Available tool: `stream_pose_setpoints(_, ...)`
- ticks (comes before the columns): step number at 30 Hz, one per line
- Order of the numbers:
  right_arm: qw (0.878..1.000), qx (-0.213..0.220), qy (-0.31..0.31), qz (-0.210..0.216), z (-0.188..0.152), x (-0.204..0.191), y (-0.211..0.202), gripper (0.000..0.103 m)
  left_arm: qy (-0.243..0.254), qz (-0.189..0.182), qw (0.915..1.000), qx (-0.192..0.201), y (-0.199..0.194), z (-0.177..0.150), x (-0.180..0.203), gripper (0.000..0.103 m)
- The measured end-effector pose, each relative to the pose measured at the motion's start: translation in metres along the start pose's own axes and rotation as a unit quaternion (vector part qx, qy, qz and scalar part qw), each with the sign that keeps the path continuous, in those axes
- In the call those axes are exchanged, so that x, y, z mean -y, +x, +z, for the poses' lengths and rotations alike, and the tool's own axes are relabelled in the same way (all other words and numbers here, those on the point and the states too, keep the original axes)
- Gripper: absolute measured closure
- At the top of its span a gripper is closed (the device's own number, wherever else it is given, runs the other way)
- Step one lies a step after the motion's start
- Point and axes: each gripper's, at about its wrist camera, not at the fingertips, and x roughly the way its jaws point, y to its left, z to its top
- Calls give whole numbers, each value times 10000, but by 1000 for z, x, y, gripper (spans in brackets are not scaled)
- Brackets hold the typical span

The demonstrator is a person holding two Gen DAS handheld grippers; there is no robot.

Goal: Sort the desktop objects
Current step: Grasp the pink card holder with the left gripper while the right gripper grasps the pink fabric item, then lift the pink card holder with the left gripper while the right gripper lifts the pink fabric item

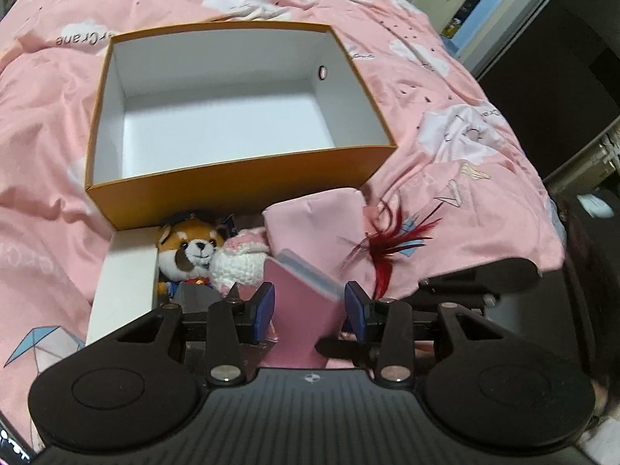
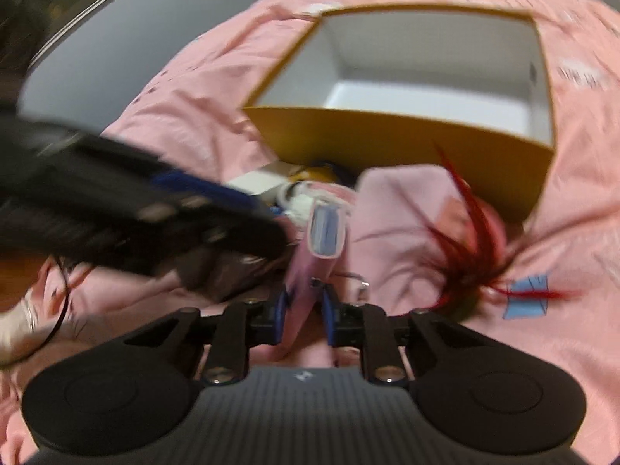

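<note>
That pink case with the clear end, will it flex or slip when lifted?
The pink case keeps straight flat faces, so probably stiff. Its surface looks smooth, so it may slide between the right gripper pads. It looks thin, likely light.

Open rectangular cardboard box [image 1: 240, 190]: matt orange outside, smooth white paper lining. Pink printed cotton bedsheet [image 1: 46, 124]: soft, creased, matt. Flat pink plastic case [image 1: 298, 302]: smooth, slight sheen. Red panda plush toy [image 1: 186, 255]: furry fabric. White crocheted yarn ball [image 1: 236, 267]: rough. Red feathers [image 1: 387, 244]: wispy.
</note>
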Motion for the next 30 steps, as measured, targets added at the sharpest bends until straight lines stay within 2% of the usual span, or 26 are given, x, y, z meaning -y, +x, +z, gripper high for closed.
stream_pose_setpoints(3,9985,4,-534,-76,-2,-21,-1,85,-118,-11,9998,-130,2,-3,-4,57)
stream_pose_setpoints(4,9978,14,-655,-35,-3,-27,-1,86,-139,78,9997,-168,3,-4,-4,53)
stream_pose_setpoints(5,9973,-1,-731,65,-4,-32,-1,99,-126,150,9996,-180,4,-5,-4,53)
stream_pose_setpoints(6,9970,-77,-743,178,-4,-35,1,103,-131,160,9996,-207,5,-6,-5,53)
stream_pose_setpoints(8,9957,-229,-770,456,-7,-38,5,103,-181,70,9994,-294,10,-8,-8,57)
stream_pose_setpoints(10,9948,-350,-899,311,-9,-41,12,102,-301,17,9991,-294,13,-8,-12,60)
stream_pose_setpoints(14,9962,-370,-764,194,-10,-27,3,94,-406,49,9990,-203,12,-4,-17,60)
stream_pose_setpoints(16,9975,-295,-647,-35,-12,-17,-6,94,-428,64,9989,-190,13,0,-19,60)
stream_pose_setpoints(17,9981,-266,-528,-148,-13,-9,-11,91,-427,59,9988,-215,15,2,-19,60)
stream_pose_setpoints(19,9990,-264,-204,-303,-16,6,-16,77,-403,55,9988,-273,20,6,-18,60)
stream_pose_setpoints(20,9989,-269,24,-373,-18,16,-18,66,-360,66,9989,-308,23,7,-16,60)
stream_pose_setpoints(21,9986,-269,176,-417,-23,19,-20,63,-318,76,9989,-335,26,8,-15,60)
stream_pose_setpoints(23,9967,-340,559,-488,-26,33,-17,63,-232,89,9988,-428,33,9,-11,60)
stream_pose_setpoints(26,9938,-353,1006,-312,-26,47,-8,60,-125,157,9983,-539,42,7,-8,60)
stream_pose_setpoints(30,9881,-382,1481,-178,-17,57,13,56,-100,214,9986,-483,45,5,-7,62)
